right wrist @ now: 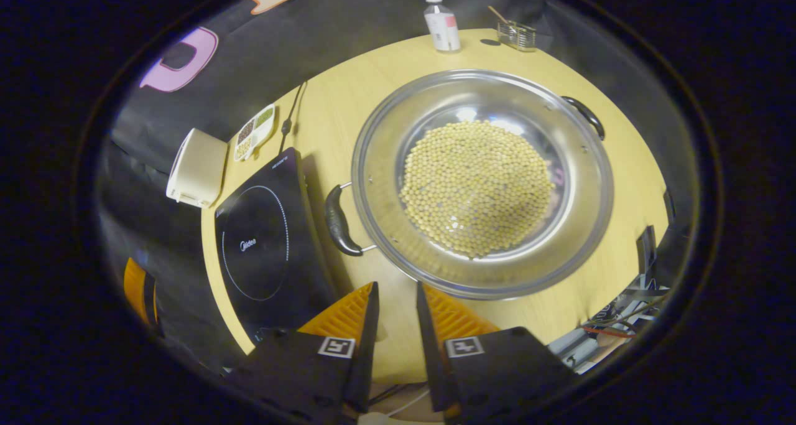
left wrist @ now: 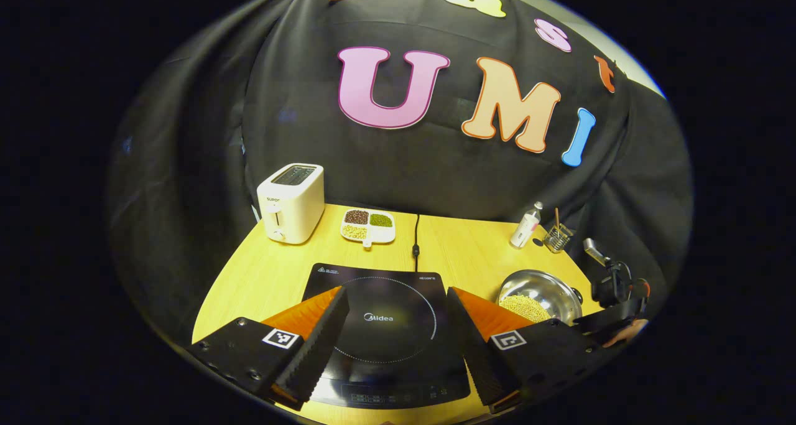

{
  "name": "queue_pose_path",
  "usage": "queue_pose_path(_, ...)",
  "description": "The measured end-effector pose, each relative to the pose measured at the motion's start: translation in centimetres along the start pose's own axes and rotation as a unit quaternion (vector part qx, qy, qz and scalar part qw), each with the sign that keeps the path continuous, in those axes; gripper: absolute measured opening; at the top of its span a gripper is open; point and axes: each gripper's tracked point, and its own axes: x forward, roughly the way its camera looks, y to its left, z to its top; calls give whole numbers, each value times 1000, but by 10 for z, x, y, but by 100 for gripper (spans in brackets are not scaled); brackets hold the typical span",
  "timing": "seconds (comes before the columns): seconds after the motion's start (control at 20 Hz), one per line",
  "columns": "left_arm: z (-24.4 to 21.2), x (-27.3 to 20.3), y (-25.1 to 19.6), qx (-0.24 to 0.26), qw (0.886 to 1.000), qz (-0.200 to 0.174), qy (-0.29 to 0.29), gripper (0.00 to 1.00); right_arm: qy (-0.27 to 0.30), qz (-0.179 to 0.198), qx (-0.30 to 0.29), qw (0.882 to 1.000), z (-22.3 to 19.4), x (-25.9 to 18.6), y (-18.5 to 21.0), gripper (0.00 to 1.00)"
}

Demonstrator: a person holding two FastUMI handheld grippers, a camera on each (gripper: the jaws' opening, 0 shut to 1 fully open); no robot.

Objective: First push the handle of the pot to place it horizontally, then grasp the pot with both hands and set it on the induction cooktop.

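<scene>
Hovering: left gripper (left wrist: 395, 316) jaws wide over cooktop (left wrist: 385, 325); right gripper (right wrist: 397, 307) jaws narrow, empty, beside pot (right wrist: 482, 182).

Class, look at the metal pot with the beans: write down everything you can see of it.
The pot is a wide, shallow, shiny steel pan standing upright on the wooden table, right of the induction cooktop and not on it. Two dark loop handles sit on opposite sides of its rim. A flat heap of pale yellow beans covers its bottom. No lid. The right tongs hover near its rim, narrowly open, not touching it.
</scene>
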Motion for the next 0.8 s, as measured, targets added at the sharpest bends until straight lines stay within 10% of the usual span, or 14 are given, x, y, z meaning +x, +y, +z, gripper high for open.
queue_pose_path(0.3, -25, 20, -52, -3, 998, -37, 54, 96, -17, 1, 16, 1000, 8, -32, -53, 88)
queue_pose_path(0.8, -95, 71, -146, -22, 983, -25, 181, 96, -17, -8, -51, 999, 108, -39, -163, 96)
